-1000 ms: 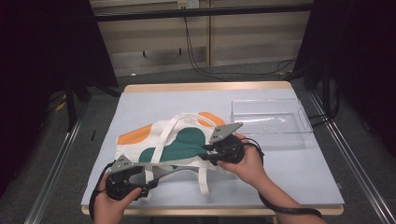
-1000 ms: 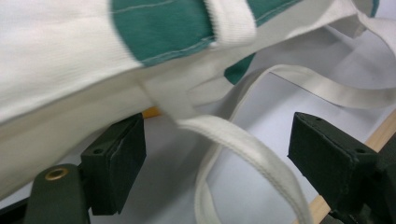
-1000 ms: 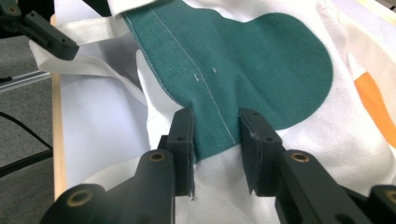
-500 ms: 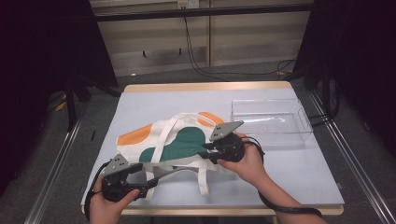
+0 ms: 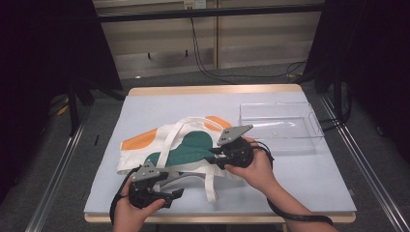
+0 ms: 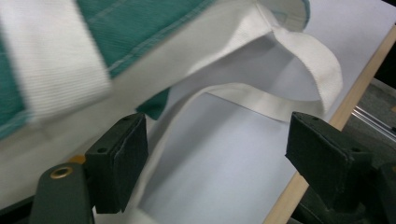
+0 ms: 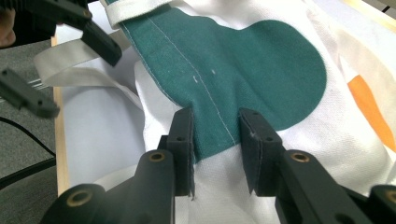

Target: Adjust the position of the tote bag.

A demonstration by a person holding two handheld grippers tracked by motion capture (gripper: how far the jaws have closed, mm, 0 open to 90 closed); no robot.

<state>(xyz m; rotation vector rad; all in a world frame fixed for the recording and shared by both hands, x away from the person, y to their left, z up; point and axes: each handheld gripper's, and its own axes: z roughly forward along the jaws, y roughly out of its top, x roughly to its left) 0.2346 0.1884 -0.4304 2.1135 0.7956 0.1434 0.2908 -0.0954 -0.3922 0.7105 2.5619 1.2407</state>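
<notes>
The tote bag [image 5: 186,147] lies flat on the light blue table top [image 5: 300,179], a little left of the middle, white canvas with a big green patch and 2 orange ones. Its near strap [image 5: 210,186] loops out toward the person's edge of the table.

The right gripper [image 5: 218,158] sits at the bag's near right corner. In the right gripper view its 2 jaws stand part-way apart, a ridge of green and white cloth between them; whether they actually pinch it I cannot tell.

The left gripper [image 5: 175,189] is low at the near edge, by the bag's bottom hem. In the left gripper view its jaws are wide apart, the strap [image 6: 261,100] curling across the gap and the bag's edge lying over the left one.

A clear plastic tray [image 5: 280,121] stands at the table's far right, well apart from the bag.
</notes>
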